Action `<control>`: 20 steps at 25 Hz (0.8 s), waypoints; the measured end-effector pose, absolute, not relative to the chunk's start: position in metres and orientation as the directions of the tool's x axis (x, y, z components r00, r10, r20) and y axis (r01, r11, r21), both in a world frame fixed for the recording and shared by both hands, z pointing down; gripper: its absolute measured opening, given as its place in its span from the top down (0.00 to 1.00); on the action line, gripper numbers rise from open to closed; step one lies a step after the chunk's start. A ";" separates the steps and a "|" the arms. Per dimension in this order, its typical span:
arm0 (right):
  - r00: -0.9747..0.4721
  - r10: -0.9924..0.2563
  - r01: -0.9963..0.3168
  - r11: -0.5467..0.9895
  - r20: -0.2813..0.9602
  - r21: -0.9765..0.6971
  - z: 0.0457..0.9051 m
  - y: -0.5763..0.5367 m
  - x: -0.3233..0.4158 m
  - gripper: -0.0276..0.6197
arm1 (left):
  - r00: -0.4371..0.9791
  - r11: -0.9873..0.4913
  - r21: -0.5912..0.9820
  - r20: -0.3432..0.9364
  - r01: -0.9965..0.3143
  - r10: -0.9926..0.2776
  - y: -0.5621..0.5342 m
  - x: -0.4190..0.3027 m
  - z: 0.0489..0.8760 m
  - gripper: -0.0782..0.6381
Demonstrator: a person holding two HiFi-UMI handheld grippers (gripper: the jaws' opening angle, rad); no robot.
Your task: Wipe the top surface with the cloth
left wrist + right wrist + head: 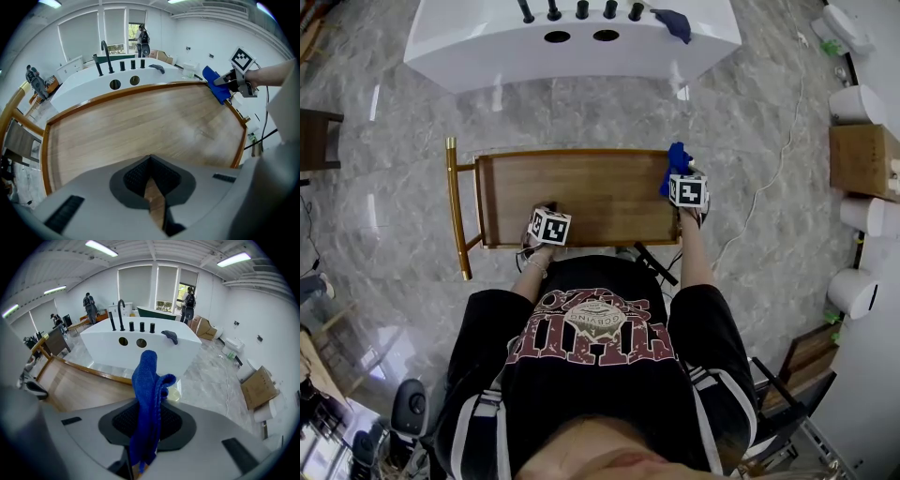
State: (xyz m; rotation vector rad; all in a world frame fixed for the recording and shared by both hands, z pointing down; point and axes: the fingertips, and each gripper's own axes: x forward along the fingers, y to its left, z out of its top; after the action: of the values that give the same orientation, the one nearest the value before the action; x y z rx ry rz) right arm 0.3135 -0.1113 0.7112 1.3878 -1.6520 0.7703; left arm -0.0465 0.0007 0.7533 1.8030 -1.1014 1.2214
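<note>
- White basin unit (469, 42) past the far side of the bench: row of black taps (581, 9), two round holes, a dark rag (673, 23) on its right end. Not part of the task.
- Bench (581, 192) is a wooden trolley top with a raised rim and a brass handle (455, 206) on the left end. Long axis runs left-right in front of the person. It sits like a shallow tray, with nothing lying in it.
- Cloth (677, 159) is blue, bunched, and stands up out of the right gripper (680, 175) at the far-right corner of the bench, over the rim. It looks off the wood, not yet pressed flat.
- Right gripper is clamped on the cloth; its own view shows the fabric pinched between the pads, with a folded tail rising ahead of the jaws.
- Left gripper (546, 210) is at the near rim, left of centre. Its jaws are drawn together at the tips with nothing hanging from them. A sliver of wood shows in the gap; I can't tell whether it's pinching the rim.
- Key relation: the whole unwiped surface lies to the left of the cloth and toward the person. The right hand has it, and the left is well apart.
- My read: wiping hasn't started. The next move needs the cloth lowered onto the wood inside the rim, then strokes along the long axis.
</note>
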 end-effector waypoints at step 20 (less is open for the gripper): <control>0.000 -0.371 -0.986 0.157 0.928 0.063 0.715 -0.013 0.324 0.82 | 0.222 -0.425 0.086 0.934 -0.901 -0.281 0.015 -0.044 0.747 0.82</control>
State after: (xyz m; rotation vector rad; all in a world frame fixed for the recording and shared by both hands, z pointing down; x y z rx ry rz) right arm 0.3243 -0.0128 0.7153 1.3627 -1.5292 0.8556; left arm -0.0441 0.0152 0.7474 1.8421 -1.0916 1.2065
